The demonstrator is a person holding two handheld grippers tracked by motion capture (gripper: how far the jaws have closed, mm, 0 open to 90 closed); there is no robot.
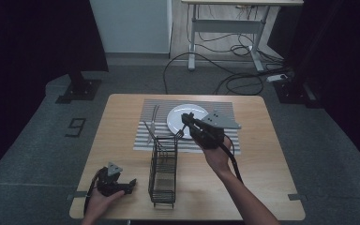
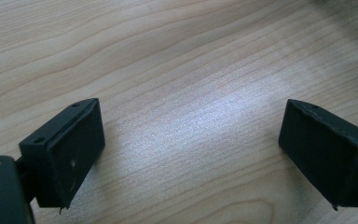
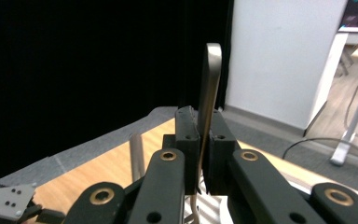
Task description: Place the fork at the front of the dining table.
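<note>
My right gripper [image 1: 187, 121] hangs over the near edge of the white plate [image 1: 180, 123], shut on a metal fork [image 1: 180, 134]. The fork's tines point down just above the top rim of the black wire caddy [image 1: 163, 171]. In the right gripper view the fork's handle [image 3: 212, 79] rises upright from between the closed jaws of the right gripper [image 3: 204, 140]. My left gripper [image 1: 123, 186] rests low at the table's near left, open. In the left gripper view its pads [image 2: 70, 149] stand wide apart over bare wood with nothing between them.
A striped placemat [image 1: 145, 140] lies under the plate, with another utensil [image 1: 154, 118] on it left of the plate. A thin metal handle [image 1: 148, 129] leans out of the caddy's far corner. The wooden table [image 1: 262, 187] has bare room to the right. Cables and a desk frame stand on the floor beyond.
</note>
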